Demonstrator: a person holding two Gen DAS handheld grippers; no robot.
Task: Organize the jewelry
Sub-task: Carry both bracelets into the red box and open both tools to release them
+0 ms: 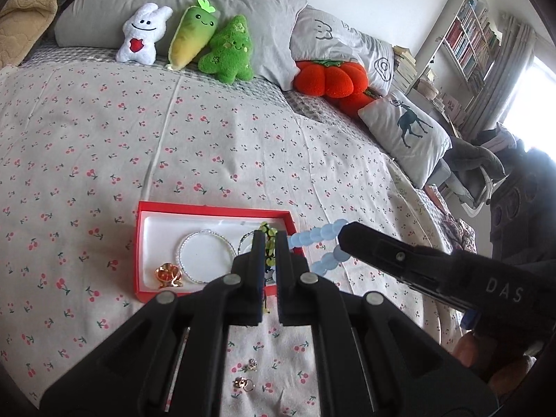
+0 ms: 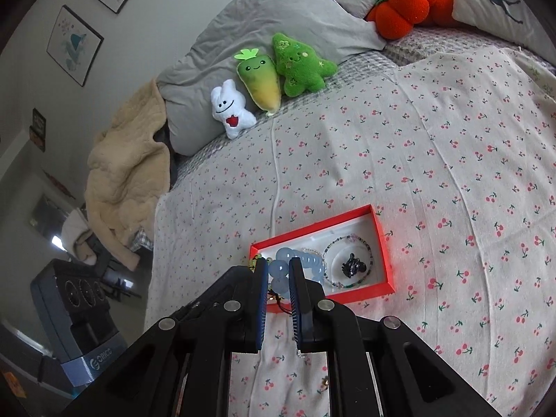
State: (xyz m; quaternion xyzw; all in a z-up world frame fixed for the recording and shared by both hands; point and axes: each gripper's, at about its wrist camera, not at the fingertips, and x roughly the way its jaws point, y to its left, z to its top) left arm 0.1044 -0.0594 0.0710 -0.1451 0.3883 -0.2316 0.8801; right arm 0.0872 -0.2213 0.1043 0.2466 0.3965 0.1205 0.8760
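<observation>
Left wrist: earrings [image 1: 245,375] below red box [image 1: 212,206].

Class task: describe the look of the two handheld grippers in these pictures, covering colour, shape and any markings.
Both the left gripper and the right gripper are matte black, with angular linkage arms joined by round silver rivets. Their fingers carry ribbed blue pads. The right gripper's body bears pale letters, "DAS".

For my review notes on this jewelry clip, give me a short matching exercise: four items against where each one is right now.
Items:
1. blue bead bracelet
2. green bead bracelet
3. gold earrings
4. black hair claw

Places:
A. loose on the cherry-print sheet
B. lying in the red box
C. between the left gripper's fingers
D. between the right gripper's fingers

Pairs: 1-D, 2-C, 3-A, 4-B
</observation>
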